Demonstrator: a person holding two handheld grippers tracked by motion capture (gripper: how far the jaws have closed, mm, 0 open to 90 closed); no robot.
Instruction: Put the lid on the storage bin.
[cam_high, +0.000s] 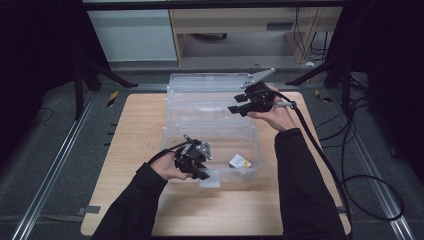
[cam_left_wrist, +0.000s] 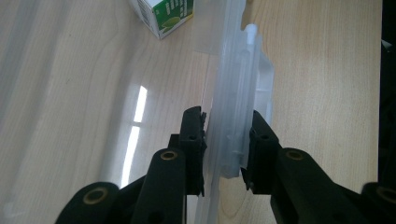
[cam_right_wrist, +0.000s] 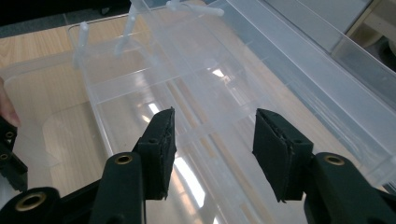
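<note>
A dark room is wrapping around a light wooden table (cam_high: 150, 210) with smooth grain. In the high view, one clear plastic box (cam_high: 212, 135) is sitting open in the middle, its lid (cam_high: 205, 82) leaning back. One small green and white carton (cam_high: 239, 161) is lying inside, near the front. Two black grippers are showing. The left gripper (cam_high: 199, 172) is holding the box's front wall. The right gripper (cam_high: 234, 108) is hanging above the back of the box.

In the left gripper view, both pads are squeezing the thin, ridged wall (cam_left_wrist: 233, 116).

In the right gripper view, the jaws are standing partly open, holding nothing, above the shiny box.
</note>
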